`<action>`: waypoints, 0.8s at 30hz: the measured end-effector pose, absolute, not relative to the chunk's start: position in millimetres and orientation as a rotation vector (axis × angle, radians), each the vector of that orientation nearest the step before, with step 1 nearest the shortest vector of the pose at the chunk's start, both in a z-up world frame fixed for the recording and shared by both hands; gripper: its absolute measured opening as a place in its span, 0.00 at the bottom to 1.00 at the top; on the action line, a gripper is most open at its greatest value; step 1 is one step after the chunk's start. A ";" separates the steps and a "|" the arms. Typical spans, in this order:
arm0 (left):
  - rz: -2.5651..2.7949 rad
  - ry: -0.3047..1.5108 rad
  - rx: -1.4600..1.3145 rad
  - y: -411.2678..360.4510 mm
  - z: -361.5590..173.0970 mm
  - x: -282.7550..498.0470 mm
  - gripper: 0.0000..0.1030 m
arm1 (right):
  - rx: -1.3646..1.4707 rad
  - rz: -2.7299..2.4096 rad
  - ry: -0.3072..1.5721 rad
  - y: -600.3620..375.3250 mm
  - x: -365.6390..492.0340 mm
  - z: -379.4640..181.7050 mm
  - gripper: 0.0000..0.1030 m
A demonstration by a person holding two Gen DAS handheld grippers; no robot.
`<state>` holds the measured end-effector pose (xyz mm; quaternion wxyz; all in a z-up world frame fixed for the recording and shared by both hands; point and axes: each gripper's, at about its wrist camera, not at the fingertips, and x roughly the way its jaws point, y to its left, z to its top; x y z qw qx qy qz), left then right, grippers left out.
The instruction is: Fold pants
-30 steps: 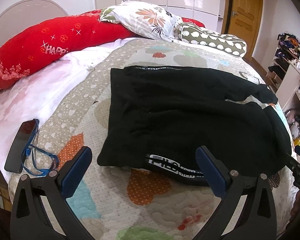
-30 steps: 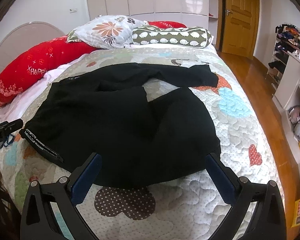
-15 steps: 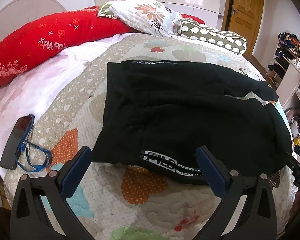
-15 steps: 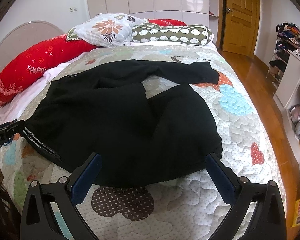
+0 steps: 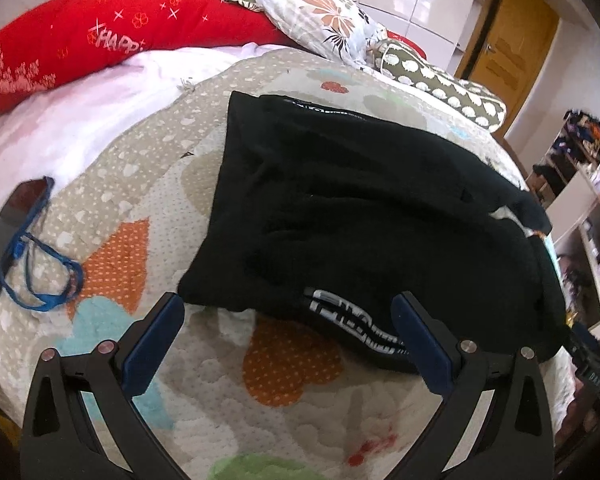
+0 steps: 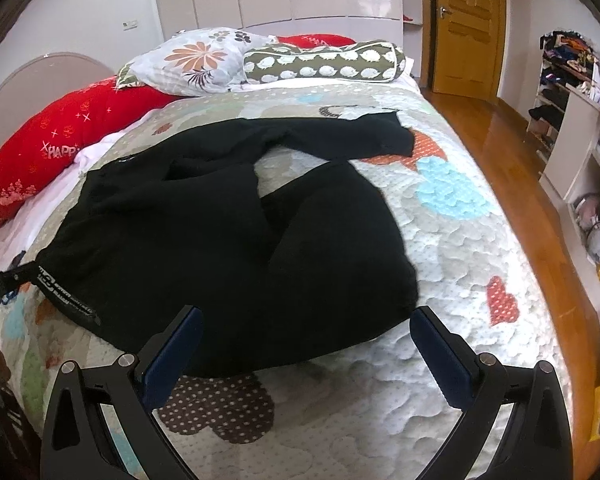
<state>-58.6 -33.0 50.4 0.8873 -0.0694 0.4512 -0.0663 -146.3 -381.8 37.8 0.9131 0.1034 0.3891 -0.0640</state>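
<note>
In the left wrist view, the black pants [image 5: 372,216] lay spread on the patterned quilt [image 5: 148,184] of the bed, waistband end nearest the camera, its white-lettered band [image 5: 352,320] just beyond the fingertips. The left gripper [image 5: 286,318] hung over the quilt at the near hem with its jaws spread wide and nothing between them; the right-hand blue pad [image 5: 418,344] overlapped the lettered band in the picture, though whether it touched the cloth could not be told. To the left, well apart from the pants, a dark phone [image 5: 8,232] with a blue cord [image 5: 40,272] lay near the quilt's edge. A long red pillow [image 5: 112,36], a floral pillow [image 5: 316,16] and a green spotted bolster [image 5: 444,84] lined the far side. Compared with a second earlier, the camera sat closer and tilted, the pants filled more of the view, and the jaws kept the same wide spread.

In the right wrist view, the pants [image 6: 228,232] showed both legs: one stretched away toward the bolster [image 6: 324,62], the other bulged toward the camera, a wedge of quilt [image 6: 452,248] visible between them. The right gripper [image 6: 306,330] was poised at the near edge of the bulging leg, jaws wide apart and holding nothing. The tip of the left gripper [image 6: 4,282] peeked in beside the waistband. A wooden door [image 6: 466,24] and cluttered shelves [image 6: 572,128] stood to the right, clear of the bed. Against the earlier frame, this view had barely changed; the pants lay just as before.
</note>
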 end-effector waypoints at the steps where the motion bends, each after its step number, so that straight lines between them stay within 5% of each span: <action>1: -0.140 0.943 -0.152 -33.1 48.5 -56.7 1.00 | 0.216 -0.139 0.795 -385.3 -147.5 39.2 1.00; 13: -0.105 0.995 -0.215 -44.5 31.0 -27.5 1.00 | 0.386 -0.193 0.770 -459.7 -126.0 31.4 0.96; 16: -0.103 0.994 -0.217 -47.6 30.1 -21.8 1.00 | 0.422 -0.132 0.803 -462.4 -104.8 17.3 0.87; 18: -0.124 0.966 -0.228 -47.2 30.3 -21.0 0.97 | 0.422 -0.112 0.839 -457.9 -92.7 6.7 0.71; 19: -0.127 0.954 -0.227 -46.7 30.8 -20.7 0.82 | 0.401 -0.108 0.833 -454.0 -91.1 5.4 0.66; 20: -0.118 0.948 -0.212 -46.4 31.8 -20.4 0.51 | 0.370 -0.097 0.818 -448.7 -90.9 7.0 0.49; 21: -0.110 0.949 -0.198 -46.4 32.4 -20.1 0.35 | 0.364 -0.070 0.815 -444.7 -90.7 8.3 0.30; 22: -0.117 0.953 -0.194 -45.5 32.8 -19.2 0.23 | 0.360 -0.060 0.811 -441.4 -91.6 10.6 0.27; 24: -0.164 0.959 -0.204 -41.5 35.3 -17.8 0.18 | 0.334 -0.065 0.801 -436.7 -93.6 16.0 0.17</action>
